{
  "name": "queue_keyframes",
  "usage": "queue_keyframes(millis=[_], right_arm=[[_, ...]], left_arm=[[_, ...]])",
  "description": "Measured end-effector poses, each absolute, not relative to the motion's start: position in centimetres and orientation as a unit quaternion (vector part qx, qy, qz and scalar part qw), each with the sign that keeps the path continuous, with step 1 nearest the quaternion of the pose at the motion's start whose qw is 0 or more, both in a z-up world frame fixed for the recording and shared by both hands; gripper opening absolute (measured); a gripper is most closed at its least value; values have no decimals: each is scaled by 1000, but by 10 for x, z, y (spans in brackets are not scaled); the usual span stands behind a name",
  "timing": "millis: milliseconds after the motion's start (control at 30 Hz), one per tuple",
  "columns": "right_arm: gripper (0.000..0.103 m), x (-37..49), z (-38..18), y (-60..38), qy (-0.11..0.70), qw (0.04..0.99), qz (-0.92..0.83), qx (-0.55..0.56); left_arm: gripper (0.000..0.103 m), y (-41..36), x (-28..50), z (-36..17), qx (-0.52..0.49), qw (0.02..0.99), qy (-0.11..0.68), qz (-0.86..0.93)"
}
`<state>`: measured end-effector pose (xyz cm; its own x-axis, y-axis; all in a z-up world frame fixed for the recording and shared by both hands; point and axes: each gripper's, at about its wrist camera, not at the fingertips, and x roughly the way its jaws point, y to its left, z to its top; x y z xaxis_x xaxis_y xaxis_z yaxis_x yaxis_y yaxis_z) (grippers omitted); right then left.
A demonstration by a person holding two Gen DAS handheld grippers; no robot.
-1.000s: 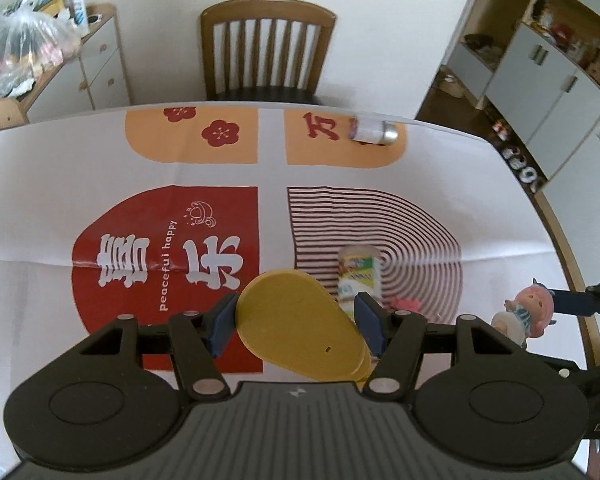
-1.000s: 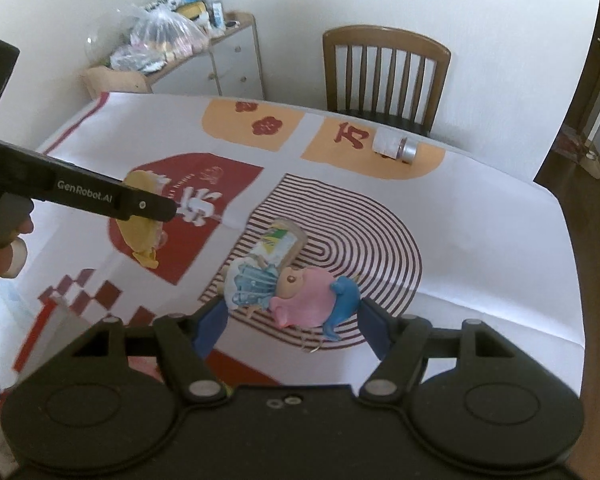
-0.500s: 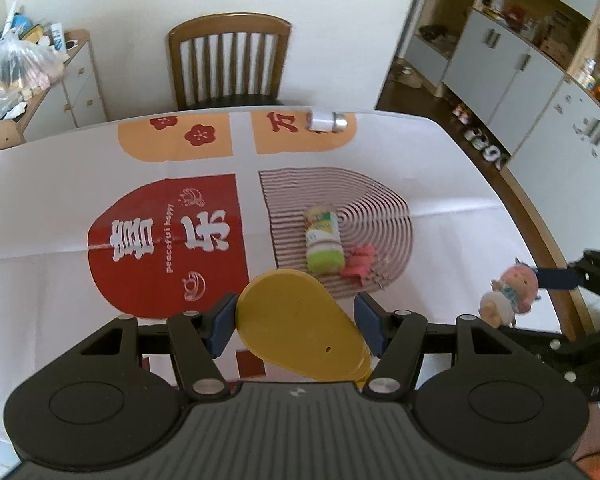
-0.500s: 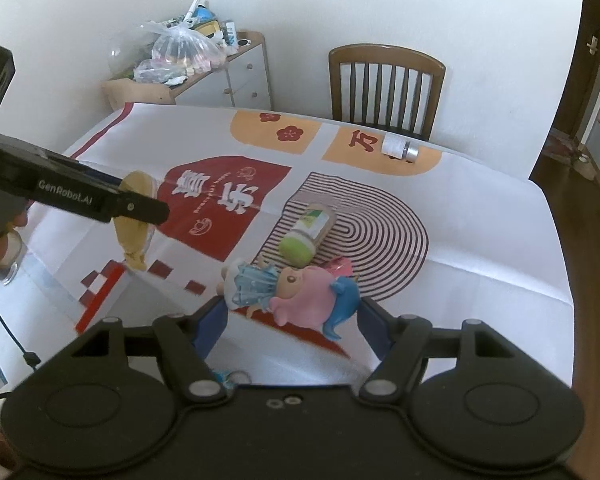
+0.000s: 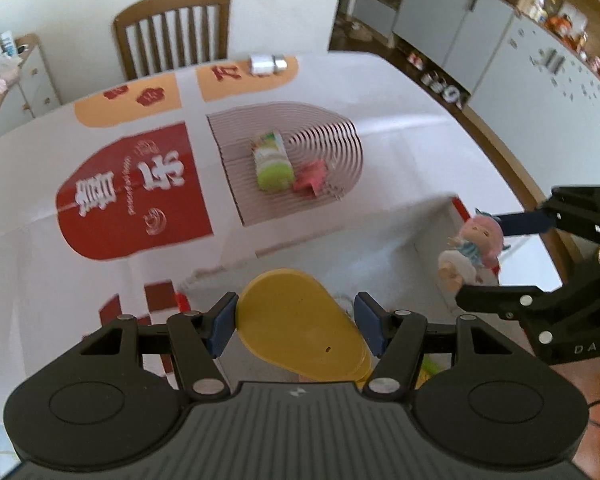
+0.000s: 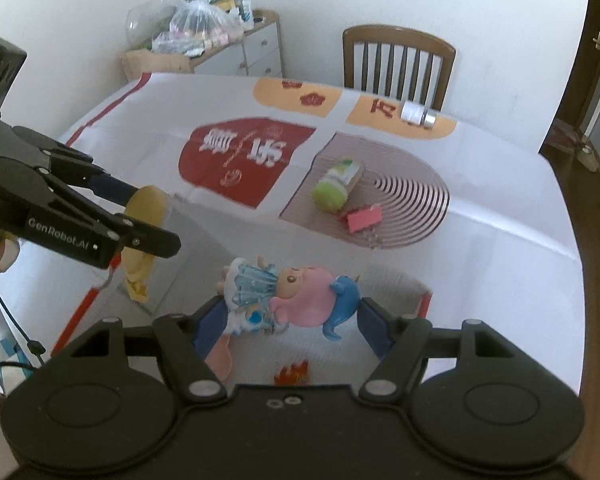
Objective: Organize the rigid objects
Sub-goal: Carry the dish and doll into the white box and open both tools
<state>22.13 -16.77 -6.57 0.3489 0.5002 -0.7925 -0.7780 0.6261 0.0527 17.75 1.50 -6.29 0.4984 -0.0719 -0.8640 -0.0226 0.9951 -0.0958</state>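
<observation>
My left gripper (image 5: pixel 296 314) is shut on a flat yellow pear-shaped piece (image 5: pixel 308 336), also seen as the yellow piece (image 6: pixel 146 208) in the right wrist view, where the left gripper (image 6: pixel 144 216) comes in from the left. My right gripper (image 6: pixel 290 316) is shut on a pink-haired doll (image 6: pixel 292 292) in a blue dress, lying sideways between the pads. The left wrist view shows that doll (image 5: pixel 474 248) and the right gripper (image 5: pixel 488 256) at the right. Both hang over a white box (image 5: pixel 380 248) at the table's near edge.
On the striped patch of the tablecloth lie a green-capped bottle (image 6: pixel 336 186) and a pink piece (image 6: pixel 364 218). A silver-white cylinder (image 6: pixel 418 114) lies at the far edge before a wooden chair (image 6: pixel 398 60). Small pink and orange items (image 6: pixel 292 374) sit in the box (image 6: pixel 400 280).
Both grippers have drawn back from the middle of the table toward its near edge, each still holding its thing. The white box has come into view beneath them.
</observation>
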Motion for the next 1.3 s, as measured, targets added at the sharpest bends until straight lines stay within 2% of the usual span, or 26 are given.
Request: queue_keyframes(millis=[600, 1300], right_arm=[[70, 193, -137, -147, 443, 764, 396, -252], [70, 197, -173, -126, 489, 727, 388, -286]], left_arm=[[63, -19, 182, -130, 24, 826, 562, -32], [63, -31, 205, -169, 68, 790, 607, -47]])
